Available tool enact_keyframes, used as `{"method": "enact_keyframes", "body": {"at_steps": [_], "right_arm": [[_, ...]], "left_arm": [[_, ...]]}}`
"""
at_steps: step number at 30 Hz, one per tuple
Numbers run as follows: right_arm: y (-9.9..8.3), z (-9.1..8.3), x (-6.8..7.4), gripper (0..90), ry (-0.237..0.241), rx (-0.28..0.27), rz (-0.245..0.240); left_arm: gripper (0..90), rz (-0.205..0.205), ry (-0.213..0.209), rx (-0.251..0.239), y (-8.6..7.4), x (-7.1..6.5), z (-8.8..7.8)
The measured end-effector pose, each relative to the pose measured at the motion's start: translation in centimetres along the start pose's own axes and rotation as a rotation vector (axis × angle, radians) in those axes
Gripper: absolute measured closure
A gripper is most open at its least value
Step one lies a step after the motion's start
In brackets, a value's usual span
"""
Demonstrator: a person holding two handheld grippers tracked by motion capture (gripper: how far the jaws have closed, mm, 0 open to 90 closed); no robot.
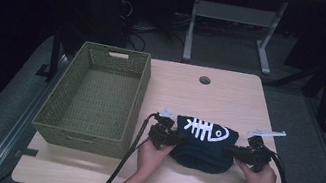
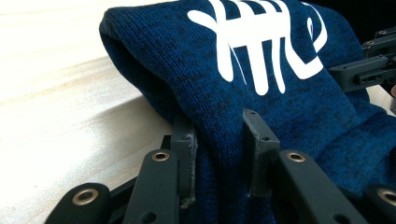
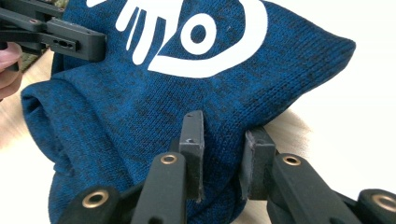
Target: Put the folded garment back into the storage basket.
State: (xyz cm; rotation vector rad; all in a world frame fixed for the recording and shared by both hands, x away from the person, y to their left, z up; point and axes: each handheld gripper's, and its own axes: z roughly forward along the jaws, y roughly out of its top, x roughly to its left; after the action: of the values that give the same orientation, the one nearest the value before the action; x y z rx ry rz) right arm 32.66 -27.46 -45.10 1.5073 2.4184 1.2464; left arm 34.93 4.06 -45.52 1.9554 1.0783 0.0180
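A folded dark blue knit garment [image 1: 204, 147] with a white fish-skeleton print lies on the wooden table [image 1: 231, 98], right of the basket. My left gripper [image 1: 167, 135] pinches its left edge, jaws closed on a fold of the garment [image 2: 219, 154]. My right gripper [image 1: 247, 153] grips the right edge, its jaws closed on the knit cloth [image 3: 222, 140]. In the left gripper view the right gripper [image 2: 369, 70] shows beyond the garment. The left gripper [image 3: 51, 32] appears at the top left of the right gripper view.
An olive woven basket [image 1: 136, 92] stands on the left half of the table, with nothing inside. A round cable hole [image 1: 204, 80] sits near the table's far edge. Black cables trail from both grippers toward the near edge.
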Motion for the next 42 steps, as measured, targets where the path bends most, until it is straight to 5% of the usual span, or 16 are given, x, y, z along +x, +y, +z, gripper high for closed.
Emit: {"method": "enact_keyframes", "body": {"at_steps": [42], "right_arm": [[1.9, -4.1, 2.3, 74.0, 0.035, -0.109, -0.009]], "left_arm": [[69.5, 0.072, -0.015, -0.055, 3.0, -2.0, -4.3]]}}
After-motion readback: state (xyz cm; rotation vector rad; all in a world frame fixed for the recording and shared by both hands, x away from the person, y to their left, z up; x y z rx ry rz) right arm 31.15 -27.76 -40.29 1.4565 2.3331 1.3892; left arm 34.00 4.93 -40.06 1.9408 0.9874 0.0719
